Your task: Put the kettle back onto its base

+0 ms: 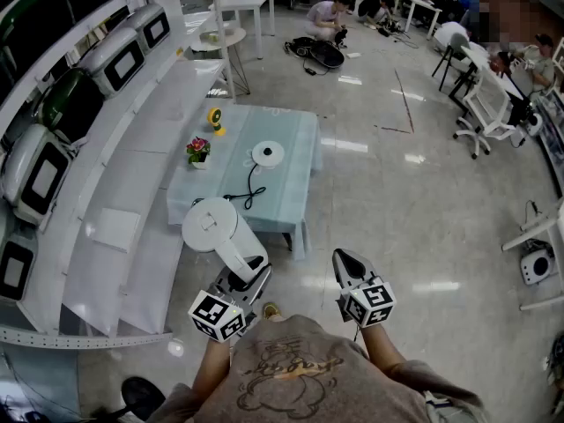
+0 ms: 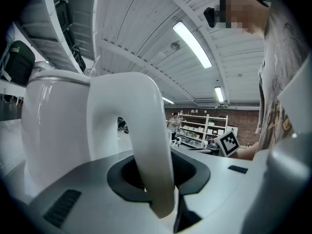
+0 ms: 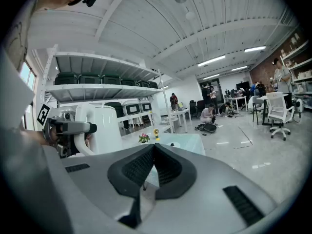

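The white kettle (image 1: 211, 227) hangs in the air just off the near edge of the low table (image 1: 295, 196), upright. My left gripper (image 1: 251, 276) is shut on its curved handle (image 2: 146, 145), which runs down between the jaws in the left gripper view. The round white base (image 1: 267, 154) lies on the table with its black cord (image 1: 249, 188) trailing toward the kettle. My right gripper (image 1: 345, 263) is to the right of the kettle, shut and empty. In the right gripper view the kettle (image 3: 100, 126) and the left gripper (image 3: 68, 130) show at the left, with the base (image 3: 174, 144) beyond.
A small flower pot (image 1: 198, 151) and a yellow desk fan (image 1: 216, 120) stand on the table's left side. White shelving with microwaves (image 1: 123, 60) runs along the left. People and office chairs (image 1: 480, 122) are far off across the floor.
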